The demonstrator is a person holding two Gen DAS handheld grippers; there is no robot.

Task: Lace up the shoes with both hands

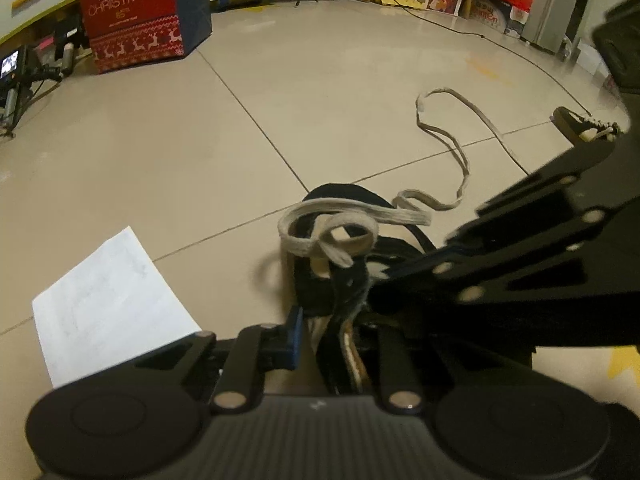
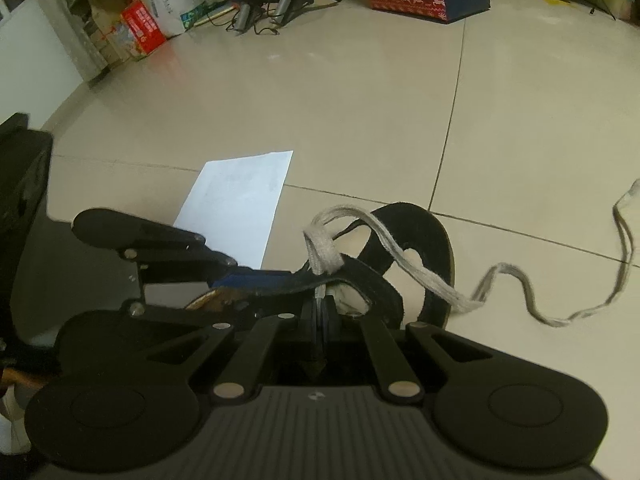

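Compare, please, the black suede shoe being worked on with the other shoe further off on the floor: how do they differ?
The black suede shoe sits right at the tongs, its eyelet flap pinched by the left tongs; the other dark shoe lies far off, untouched. The near shoe's flat beige cotton lace hangs mostly loose, trailing across the tiles; the far shoe looks already laced. Both look dark with pale laces.

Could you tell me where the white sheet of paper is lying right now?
The white sheet of paper lies flat on the beige tiled floor, left of the black shoe in both wrist views.
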